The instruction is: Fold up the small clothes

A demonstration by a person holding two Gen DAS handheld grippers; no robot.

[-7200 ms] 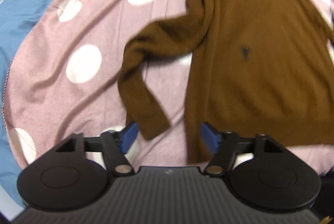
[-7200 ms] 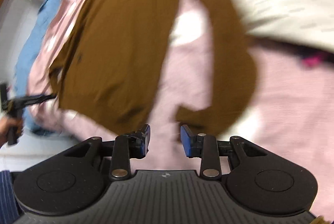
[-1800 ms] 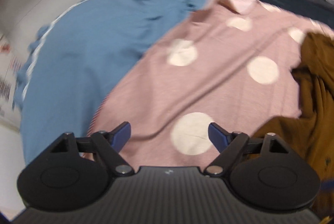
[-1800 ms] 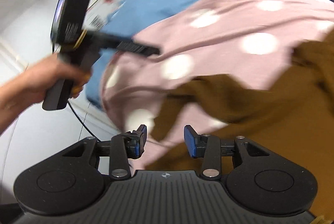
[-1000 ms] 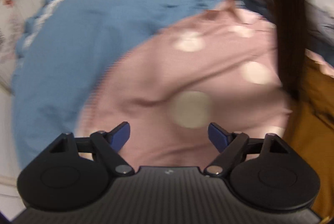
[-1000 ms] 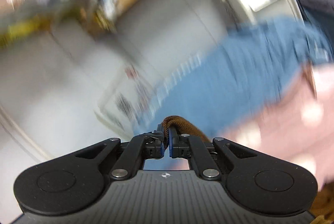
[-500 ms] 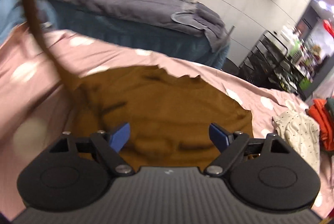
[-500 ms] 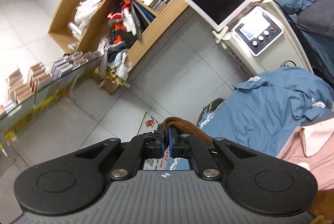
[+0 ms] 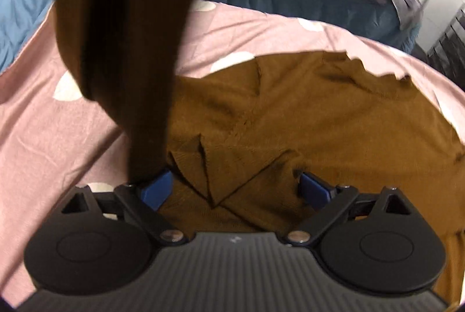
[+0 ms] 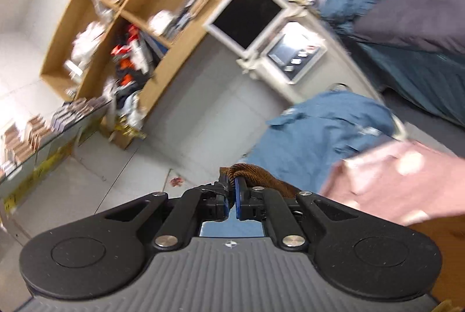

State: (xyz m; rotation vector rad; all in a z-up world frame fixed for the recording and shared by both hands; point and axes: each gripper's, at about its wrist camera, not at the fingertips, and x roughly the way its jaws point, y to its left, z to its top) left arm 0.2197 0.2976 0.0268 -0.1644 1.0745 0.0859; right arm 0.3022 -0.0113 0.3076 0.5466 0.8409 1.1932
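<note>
Sleeve (image 9: 122, 30) is pinched in the right gripper (image 10: 231, 197) and lifted, probably for folding over the sweater (image 9: 319, 120); left gripper (image 9: 235, 190) has just been opened wide, empty

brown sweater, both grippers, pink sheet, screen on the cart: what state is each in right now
brown sweater: body flat, rumpled, on the sheet; one part lifted, hanging taut
right gripper: shut on sweater cuff
left gripper: open, jaws just widened, none of the sweater pinched
pink dotted sheet: spread out, wrinkled
monitor: dark
</note>
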